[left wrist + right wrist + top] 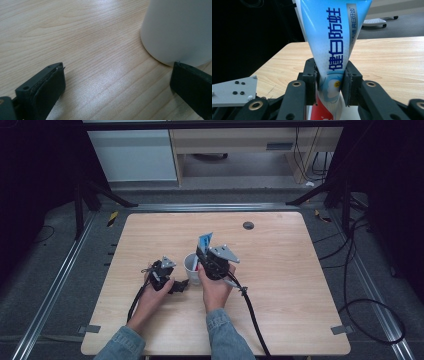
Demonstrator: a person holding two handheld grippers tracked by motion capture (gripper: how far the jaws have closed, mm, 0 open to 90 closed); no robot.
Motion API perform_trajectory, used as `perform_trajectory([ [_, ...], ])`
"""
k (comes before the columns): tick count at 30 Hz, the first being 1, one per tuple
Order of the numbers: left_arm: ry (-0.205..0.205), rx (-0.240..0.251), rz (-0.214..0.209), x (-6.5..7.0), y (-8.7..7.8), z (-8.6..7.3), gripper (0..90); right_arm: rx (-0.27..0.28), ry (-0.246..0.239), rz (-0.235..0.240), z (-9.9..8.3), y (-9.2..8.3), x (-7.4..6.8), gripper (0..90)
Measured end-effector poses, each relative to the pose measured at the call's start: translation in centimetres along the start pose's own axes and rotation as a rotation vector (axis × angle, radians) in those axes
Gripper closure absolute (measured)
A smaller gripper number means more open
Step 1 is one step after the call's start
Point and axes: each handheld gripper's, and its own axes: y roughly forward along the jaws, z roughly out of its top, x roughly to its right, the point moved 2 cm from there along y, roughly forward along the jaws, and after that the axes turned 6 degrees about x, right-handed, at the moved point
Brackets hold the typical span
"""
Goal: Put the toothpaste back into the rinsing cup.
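Gripping a blue-and-white toothpaste tube [329, 45], the right tongs [329, 85] clamp its lower body from both sides; pads press on it, w/ the tube's flat crimped end up at 12 o'clock and its red-and-white lower part down at 6 o'clock, between the jaw arms. Blue characters run along the tube. In the high view the right tongs [204, 254] sit just above the white cup [191, 262], tube [205, 241] sticking up and tilted slightly toward 1 o'clock. Cup stands near the desk [280, 285] centre, a bit toward 7 o'clock. The right hand [216, 287] wraps the gripper body, grey three-cornered plate on top, black cable trailing off to 5 o'clock.

Left tongs [181, 285] lie low on the desk at approx. 8 o'clock from the cup, held by the left hand [152, 295]. In the left gripper view the left tongs [117, 82] stand apart, nothing between them but bare wood; the cup's white wall [180, 30] stands at 1 o'clock, its base just beside the right-hand jaw tip, can't tell if touching.

Both forearms in denim sleeves come in from 6 o'clock. A small dark round grommet [248, 225] sits in the desk top toward 12 o'clock, well apart from the cup.
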Motion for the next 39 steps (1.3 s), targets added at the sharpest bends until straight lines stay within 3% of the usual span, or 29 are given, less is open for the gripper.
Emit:
perform_trajectory([
  [39,0.0,0.0,0.0,0.0,0.01,0.01,0.0,-0.028,-0.076,-0.025,0.21,-0.32,0.14,54.0],
])
